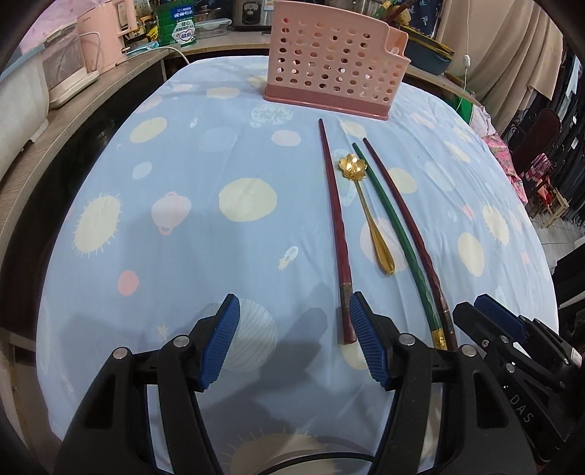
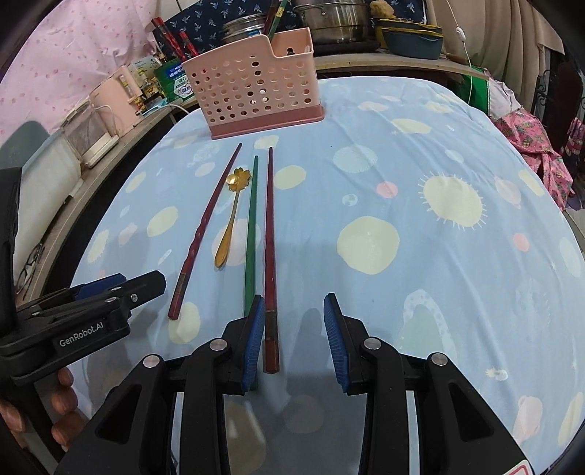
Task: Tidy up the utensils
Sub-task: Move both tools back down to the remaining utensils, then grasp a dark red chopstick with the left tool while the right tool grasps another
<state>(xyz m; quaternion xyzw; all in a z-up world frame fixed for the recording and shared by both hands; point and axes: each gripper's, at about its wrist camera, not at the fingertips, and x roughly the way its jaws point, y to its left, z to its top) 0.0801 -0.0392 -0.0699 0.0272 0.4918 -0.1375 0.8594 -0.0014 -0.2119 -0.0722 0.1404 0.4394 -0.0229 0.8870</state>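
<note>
A pink perforated utensil holder (image 1: 331,58) (image 2: 256,87) stands at the far side of the table. In front of it lie two dark red chopsticks (image 1: 334,226) (image 2: 270,234), a green chopstick (image 1: 395,234) (image 2: 250,234) and a gold flower-shaped spoon (image 1: 369,215) (image 2: 230,223). My left gripper (image 1: 294,339) is open and empty, its right pad beside the near end of the left red chopstick. My right gripper (image 2: 294,339) is open, low over the table, with the near end of the right red chopstick between its jaws, close to the left pad.
The table wears a light blue cloth (image 1: 182,204) with planet prints. A wooden shelf on the left holds pink appliances (image 1: 98,40) and boxes. Pots (image 2: 336,22) and bowls stand behind the holder. The right gripper shows in the left wrist view (image 1: 512,329).
</note>
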